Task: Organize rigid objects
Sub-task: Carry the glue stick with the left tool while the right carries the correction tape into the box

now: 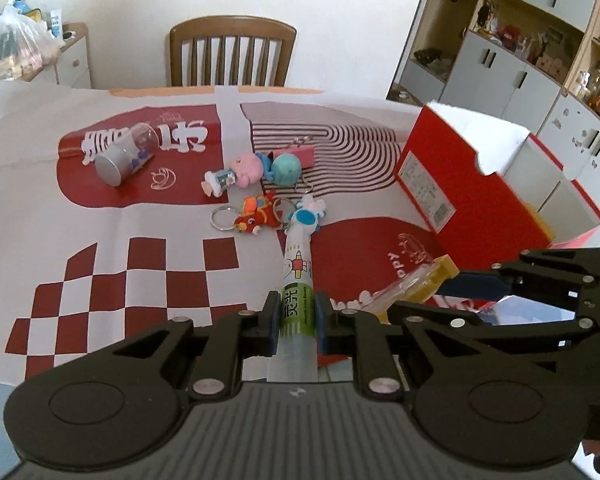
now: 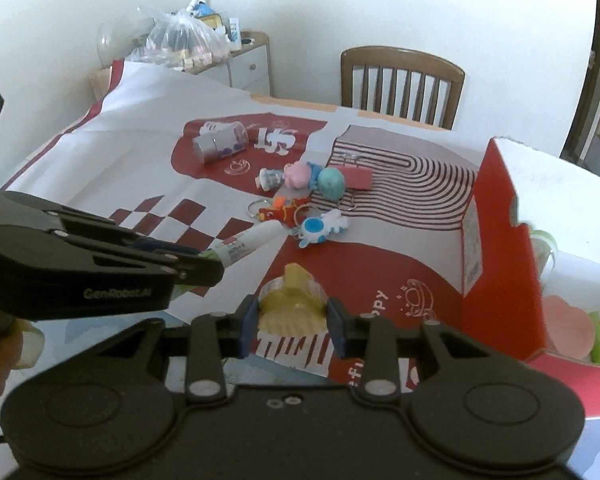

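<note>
Your left gripper [image 1: 296,320] has its blue pads clamped on a translucent glue tube [image 1: 296,280] with a green label; the tube's rear end is hidden under the gripper body, and its nozzle points toward the keychains. Your right gripper [image 2: 292,316] is part-closed on a yellow tape dispenser [image 2: 292,300] with a clear tape roll, whose underside you cannot see. Both items hang above the red-and-white printed cloth [image 1: 140,216]. Beyond them a cluster of small toys lies on the cloth: a red dragon keychain [image 1: 256,216], a blue-and-white figure [image 1: 306,216], a pink doll [image 1: 236,172] and a teal ball figure [image 1: 286,168] in front of a pink block [image 1: 300,154]. A clear jar with a silver lid [image 1: 124,154] lies on its side farther left. The red box [image 1: 480,188] stands open at the right; in the right wrist view its contents are blurred and cut off by the frame edge
</note>
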`<state>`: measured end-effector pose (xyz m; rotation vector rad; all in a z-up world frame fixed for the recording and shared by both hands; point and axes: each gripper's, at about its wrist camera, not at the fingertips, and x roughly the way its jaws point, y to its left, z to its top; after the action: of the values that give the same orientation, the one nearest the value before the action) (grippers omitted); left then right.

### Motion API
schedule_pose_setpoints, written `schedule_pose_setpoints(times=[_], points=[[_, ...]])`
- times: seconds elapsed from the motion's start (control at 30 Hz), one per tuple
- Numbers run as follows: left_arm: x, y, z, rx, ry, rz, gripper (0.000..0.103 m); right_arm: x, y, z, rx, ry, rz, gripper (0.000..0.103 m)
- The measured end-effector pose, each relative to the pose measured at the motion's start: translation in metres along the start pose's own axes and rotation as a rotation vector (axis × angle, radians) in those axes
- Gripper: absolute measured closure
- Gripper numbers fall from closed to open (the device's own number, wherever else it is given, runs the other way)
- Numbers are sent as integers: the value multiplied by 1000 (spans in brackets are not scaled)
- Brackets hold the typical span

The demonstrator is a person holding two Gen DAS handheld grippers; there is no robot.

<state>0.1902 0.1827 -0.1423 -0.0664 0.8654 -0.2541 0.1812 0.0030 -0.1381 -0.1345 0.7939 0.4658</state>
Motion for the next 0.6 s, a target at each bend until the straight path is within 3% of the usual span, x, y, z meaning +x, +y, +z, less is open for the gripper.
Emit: schedule_pose_setpoints(times=[0.3, 0.6], points=[[-30, -29, 17, -13, -61, -13, 86, -49, -17, 10, 21, -105, 11, 68], [-41, -87, 53, 35, -119, -43, 86, -95, -74, 30, 37, -205, -56, 68]])
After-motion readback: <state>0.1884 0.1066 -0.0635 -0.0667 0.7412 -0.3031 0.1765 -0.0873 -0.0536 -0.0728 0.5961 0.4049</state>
